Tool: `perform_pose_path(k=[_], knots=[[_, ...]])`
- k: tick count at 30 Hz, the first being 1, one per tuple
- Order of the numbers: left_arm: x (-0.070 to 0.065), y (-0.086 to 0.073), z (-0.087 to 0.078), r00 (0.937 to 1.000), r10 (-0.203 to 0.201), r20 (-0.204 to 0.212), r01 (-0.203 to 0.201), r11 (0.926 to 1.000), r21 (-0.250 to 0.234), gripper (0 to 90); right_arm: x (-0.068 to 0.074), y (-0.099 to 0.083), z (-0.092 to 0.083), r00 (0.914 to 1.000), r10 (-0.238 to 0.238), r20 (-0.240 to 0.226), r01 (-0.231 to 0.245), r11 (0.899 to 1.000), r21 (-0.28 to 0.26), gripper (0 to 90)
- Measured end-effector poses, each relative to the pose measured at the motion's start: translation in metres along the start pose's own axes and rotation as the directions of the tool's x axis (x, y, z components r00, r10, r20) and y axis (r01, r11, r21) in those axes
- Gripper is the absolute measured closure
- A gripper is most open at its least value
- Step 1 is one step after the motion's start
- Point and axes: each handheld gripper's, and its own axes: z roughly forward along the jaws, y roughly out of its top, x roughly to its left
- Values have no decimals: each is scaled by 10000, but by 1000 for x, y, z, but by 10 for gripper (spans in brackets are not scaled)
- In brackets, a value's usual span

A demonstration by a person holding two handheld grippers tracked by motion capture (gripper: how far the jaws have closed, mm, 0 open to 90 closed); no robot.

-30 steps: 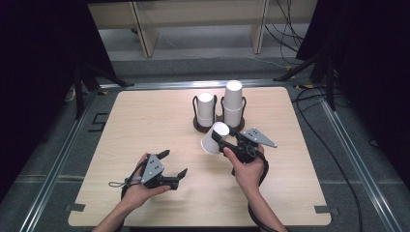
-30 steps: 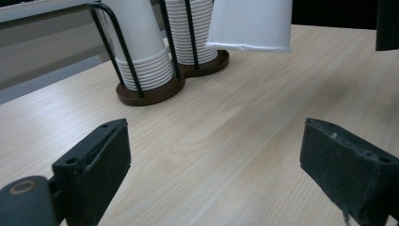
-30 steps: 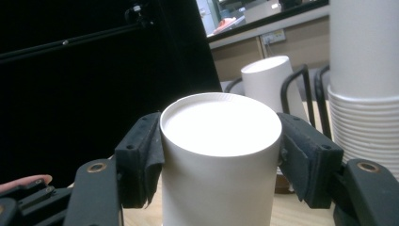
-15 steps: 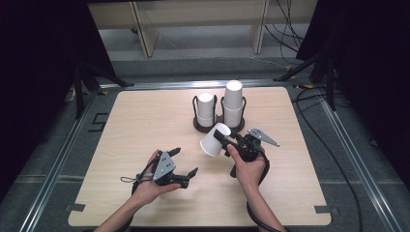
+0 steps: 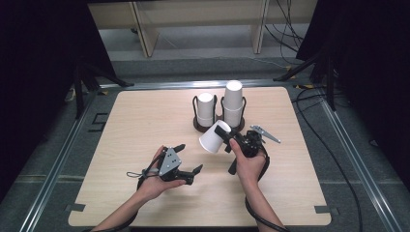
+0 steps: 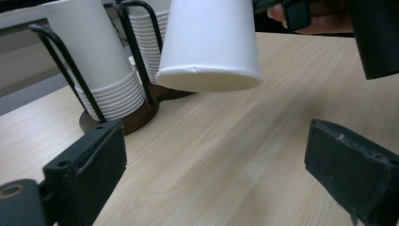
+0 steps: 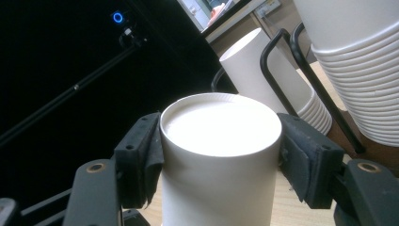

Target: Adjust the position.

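Right hand-held gripper [image 7: 221, 155] clamps a paper cup [image 7: 219, 155]; left hand-held gripper [image 6: 216, 179] gapes empty.

Left gripper [image 5: 189, 157]: held low in the left hand [image 5: 155, 175], jaws just opening, nothing between them. Right gripper [image 5: 225, 137]: jaws clamped, raised in the right hand [image 5: 246, 162].

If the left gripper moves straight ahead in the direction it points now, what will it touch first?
Most likely the white paper cup that the right gripper holds tilted above the table. The left gripper has open, empty jaws aimed just beneath its rim. If it passes under, the cup holder comes next; depth is unclear.
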Motion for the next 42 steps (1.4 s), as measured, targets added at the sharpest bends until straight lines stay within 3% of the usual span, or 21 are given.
perform_pose_path(k=[3, 4, 7, 8, 15, 16, 17, 18, 20, 31, 36, 38, 42], knots=[[-1, 2, 4, 9999, 76, 69, -76, 10000, -21, 50, -1, 1, 1, 9994, 332, 9, -332, 9994, 36, 352], [-1, 2, 5, 9999, 83, 95, -83, 10000, -38, 49, -2, 2, 1, 9999, 127, 1, -127, 9999, -14, 352], [-1, 4, 8, 9999, 97, 97, -97, 9999, -61, 48, -2, 2, 2, 9992, 403, 81, -404, 9992, 65, 351], [-1, 4, 10, 9999, 95, 80, -95, 9999, -102, 47, -3, 2, 2, 9996, 240, -113, -240, 9997, 38, 351], [0, 6, 15, 9996, 201, 187, -201, 9998, -26, 44, -4, 3, 3, 9992, 407, 55, -408, 9991, 112, 352], [0, 7, 17, 9995, 251, 198, -249, 9996, -130, 44, -5, 3, 3, 9990, 408, -187, -407, 9991, 75, 352], [0, 8, 18, 9994, 284, 219, -280, 9995, -159, 43, -3, 3, 3, 9974, 711, 140, -714, 9973, 185, 352], [0, 8, 19, 9994, 277, 215, -273, 9995, -185, 42, -5, 3, 3, 9987, 508, -75, -507, 9986, 122, 352], [0, 9, 22, 9992, 286, 273, -278, 9992, -278, 39, -5, 2, 3, 9973, 700, -199, -697, 9975, 134, 352], [-2, 16, 33, 9984, 518, 244, -501, 9964, -681, 33, -7, 2, 3, 9963, 854, 131, -855, 9963, 72, 352], [-2, 18, 38, 9979, 604, 218, -586, 9953, -768, 33, -9, 1, 2, 9952, 936, -298, -935, 9956, 41, 352], [-2, 18, 40, 9980, 601, 205, -583, 9952, -784, 33, -8, 1, 2, 9955, 948, -45, -948, 9955, 46, 352], [0, 17, 46, 9980, 620, 145, -607, 9953, -751, 32, -8, 1, 1, 9937, 1116, 7, -1116, 9937, 85, 352]])
